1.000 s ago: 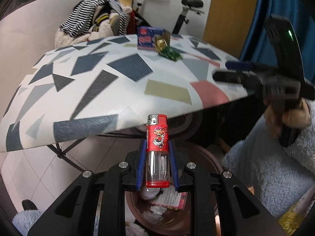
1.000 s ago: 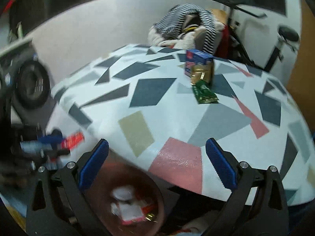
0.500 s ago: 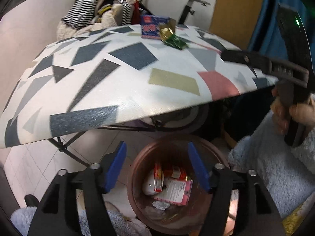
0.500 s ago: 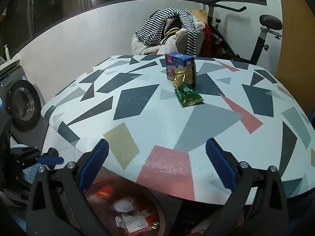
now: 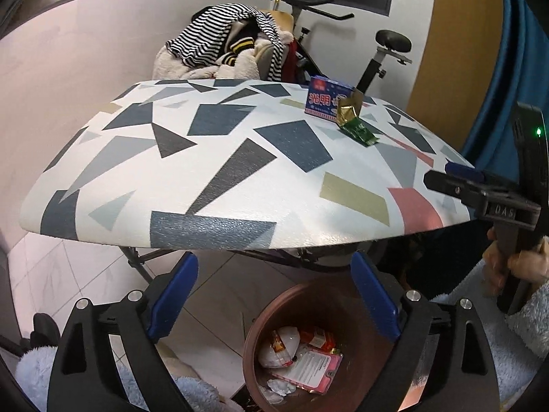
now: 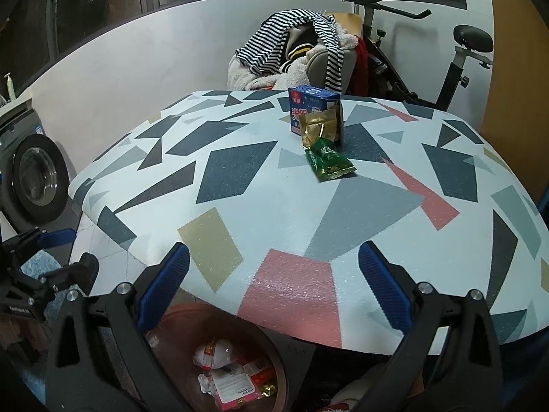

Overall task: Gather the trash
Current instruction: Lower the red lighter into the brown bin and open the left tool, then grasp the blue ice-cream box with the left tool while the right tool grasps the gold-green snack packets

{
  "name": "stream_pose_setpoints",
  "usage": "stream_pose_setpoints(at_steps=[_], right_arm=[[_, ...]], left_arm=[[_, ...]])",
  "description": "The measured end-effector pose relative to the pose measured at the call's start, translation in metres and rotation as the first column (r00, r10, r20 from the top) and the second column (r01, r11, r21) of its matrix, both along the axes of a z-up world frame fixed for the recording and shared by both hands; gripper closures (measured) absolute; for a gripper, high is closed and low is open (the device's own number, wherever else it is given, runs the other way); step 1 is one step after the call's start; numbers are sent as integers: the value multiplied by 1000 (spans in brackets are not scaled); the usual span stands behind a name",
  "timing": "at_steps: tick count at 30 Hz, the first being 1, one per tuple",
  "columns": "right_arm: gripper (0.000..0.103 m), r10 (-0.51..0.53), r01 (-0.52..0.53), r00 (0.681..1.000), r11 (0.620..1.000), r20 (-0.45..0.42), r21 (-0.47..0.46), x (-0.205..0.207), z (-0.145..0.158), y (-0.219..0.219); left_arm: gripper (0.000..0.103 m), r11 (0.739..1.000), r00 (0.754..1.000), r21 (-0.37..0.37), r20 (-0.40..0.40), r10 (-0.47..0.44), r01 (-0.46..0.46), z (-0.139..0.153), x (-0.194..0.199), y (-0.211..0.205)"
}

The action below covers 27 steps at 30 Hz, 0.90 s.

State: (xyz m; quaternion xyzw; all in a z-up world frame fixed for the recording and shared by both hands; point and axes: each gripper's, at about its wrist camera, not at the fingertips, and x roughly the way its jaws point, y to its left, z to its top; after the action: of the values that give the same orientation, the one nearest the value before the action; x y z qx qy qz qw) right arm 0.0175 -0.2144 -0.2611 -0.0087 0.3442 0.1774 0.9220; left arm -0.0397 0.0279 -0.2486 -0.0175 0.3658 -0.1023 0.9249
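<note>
Left tongs (image 5: 274,295): poised over the brown bin (image 5: 343,295), jaws spreading wider, nothing between the blue pads (image 5: 175,292). Positioned directly above the bin mouth, presumably so anything let go falls straight in. Empty now; free for the next pickup.

Right tongs (image 6: 274,285): released, jaws wide apart, nothing gripped. Aimed across the near edge of the surface (image 6: 240,206) toward the remaining items; likely staged there for the next reach. Seen also from the left wrist view at far right, gripped by a hand (image 5: 514,264) in a pale fleecy sleeve (image 5: 521,322).

Bin contents, both views: white crumpled wrapper (image 5: 281,346), pink-edged card pack (image 5: 308,367), red-and-white scraps, a bit of gold foil (image 6: 267,389). Bin on the floor, tucked partly under the near edge of the surface, evidently so trash carried off the edge has a short drop.

Trash not yet collected, all toward the far side of the surface:
- blue box (image 6: 314,110), upright
- gold foil packet (image 6: 319,127), leaning against the box front
- green packet (image 6: 329,159), lying flat just in front of the gold one, touching or nearly so

Judgement: task partway. Three items left, clustered, well away from both tongs. Green packet nearest and flat, so probably the easiest first grab; flat foil may slip or need an edge pinch.

Background: chair heaped with striped clothing (image 6: 295,41), exercise bike (image 6: 456,58), washing machine (image 6: 31,178) at left.
</note>
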Motion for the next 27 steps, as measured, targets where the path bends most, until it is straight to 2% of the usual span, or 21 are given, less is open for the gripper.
stream_pose_setpoints(at_steps=[11, 18, 23, 27], right_arm=[[6, -20, 20, 1000, 1000, -20, 0, 6, -4, -2], [6, -35, 36, 999, 999, -33, 31, 21, -1, -9], [6, -54, 55, 998, 998, -42, 42, 56, 7, -20], [6, -52, 54, 997, 998, -54, 30, 100, 6, -25]], left_arm=[[12, 999, 1000, -41, 20, 6, -5, 11, 4, 7], [12, 996, 1000, -85, 27, -11, 13, 28, 26, 7], [12, 994, 999, -100, 43, -31, 35, 47, 58, 4], [12, 989, 999, -145, 41, -29, 35, 59, 90, 8]])
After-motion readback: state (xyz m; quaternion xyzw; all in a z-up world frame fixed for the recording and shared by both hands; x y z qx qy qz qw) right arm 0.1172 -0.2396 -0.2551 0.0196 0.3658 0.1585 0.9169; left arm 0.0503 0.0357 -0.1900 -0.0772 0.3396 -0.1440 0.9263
